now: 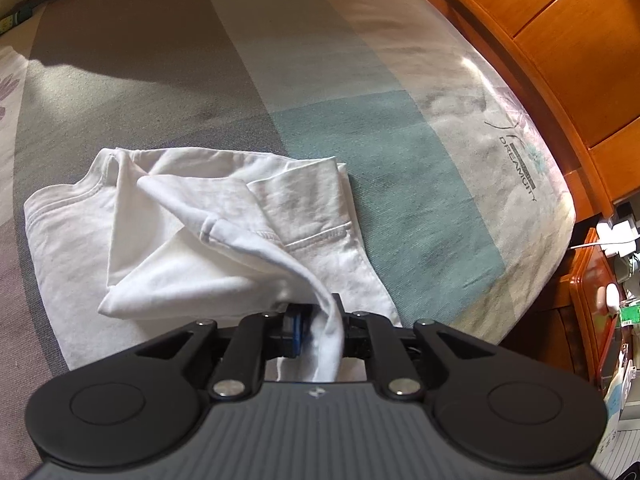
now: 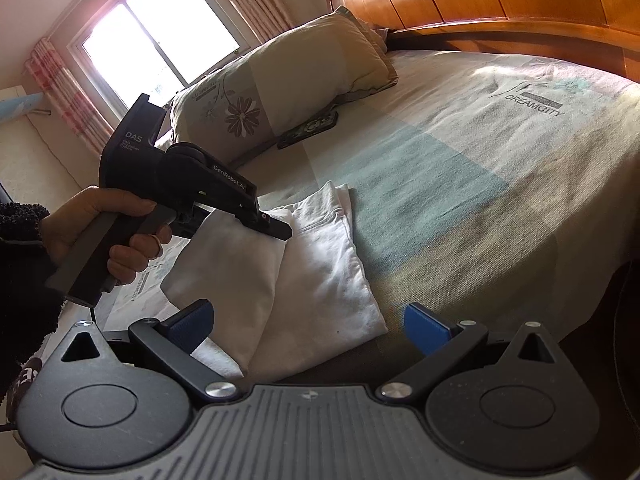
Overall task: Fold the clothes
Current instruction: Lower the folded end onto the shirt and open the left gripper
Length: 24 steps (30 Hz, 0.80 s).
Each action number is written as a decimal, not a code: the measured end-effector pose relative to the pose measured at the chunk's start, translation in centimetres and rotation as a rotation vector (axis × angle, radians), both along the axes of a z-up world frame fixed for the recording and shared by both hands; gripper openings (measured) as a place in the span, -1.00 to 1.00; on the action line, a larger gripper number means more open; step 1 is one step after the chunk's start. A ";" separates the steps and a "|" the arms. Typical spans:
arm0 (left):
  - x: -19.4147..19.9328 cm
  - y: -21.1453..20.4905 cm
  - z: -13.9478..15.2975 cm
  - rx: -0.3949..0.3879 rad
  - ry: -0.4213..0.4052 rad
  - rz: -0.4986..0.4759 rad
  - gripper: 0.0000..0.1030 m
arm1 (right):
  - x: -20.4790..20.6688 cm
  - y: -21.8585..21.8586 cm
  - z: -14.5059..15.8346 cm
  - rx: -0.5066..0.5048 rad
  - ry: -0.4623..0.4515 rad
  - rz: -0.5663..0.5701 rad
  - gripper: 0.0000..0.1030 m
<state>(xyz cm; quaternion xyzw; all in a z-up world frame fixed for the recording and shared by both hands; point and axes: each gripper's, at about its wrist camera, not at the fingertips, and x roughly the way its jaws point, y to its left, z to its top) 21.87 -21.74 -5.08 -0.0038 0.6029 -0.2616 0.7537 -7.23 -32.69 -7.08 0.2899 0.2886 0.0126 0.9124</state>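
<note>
On the bed point(image 2: 500, 168), near its front edge, a white garment point(image 1: 192, 240) is laid partly folded, its long axis running from the front edge toward the pillow point(image 2: 280, 92), collar end farthest away. A fold is judged in hand: one flap is carried over the body. The left tool point(image 1: 320, 320) is nearly closed on that flap; the right tool point(image 2: 310, 326) is spread wide, empty. Release and flattening are judged next

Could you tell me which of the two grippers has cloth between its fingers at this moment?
The left gripper: a strip of the white garment runs up between its nearly closed fingers. The right gripper stands wide open with nothing between its blue pads.
</note>
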 end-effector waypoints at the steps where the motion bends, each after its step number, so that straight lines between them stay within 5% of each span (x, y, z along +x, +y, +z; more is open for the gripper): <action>1: 0.1 -0.1 -0.2 -0.007 0.012 0.004 -0.64 | 0.0 0.0 0.0 -0.001 0.003 0.002 1.00; 6: 0.2 -1.0 0.3 -0.049 0.032 -0.017 -0.11 | 0.2 0.5 -0.2 -0.018 0.020 0.012 1.00; 16: -0.4 -0.4 2.3 -0.182 0.011 -0.058 0.04 | 0.4 1.5 0.1 -0.050 0.051 0.024 1.00; 24: -4.4 5.1 2.6 -0.135 -0.182 -0.116 0.16 | 0.3 2.5 0.7 -0.079 0.061 0.035 1.00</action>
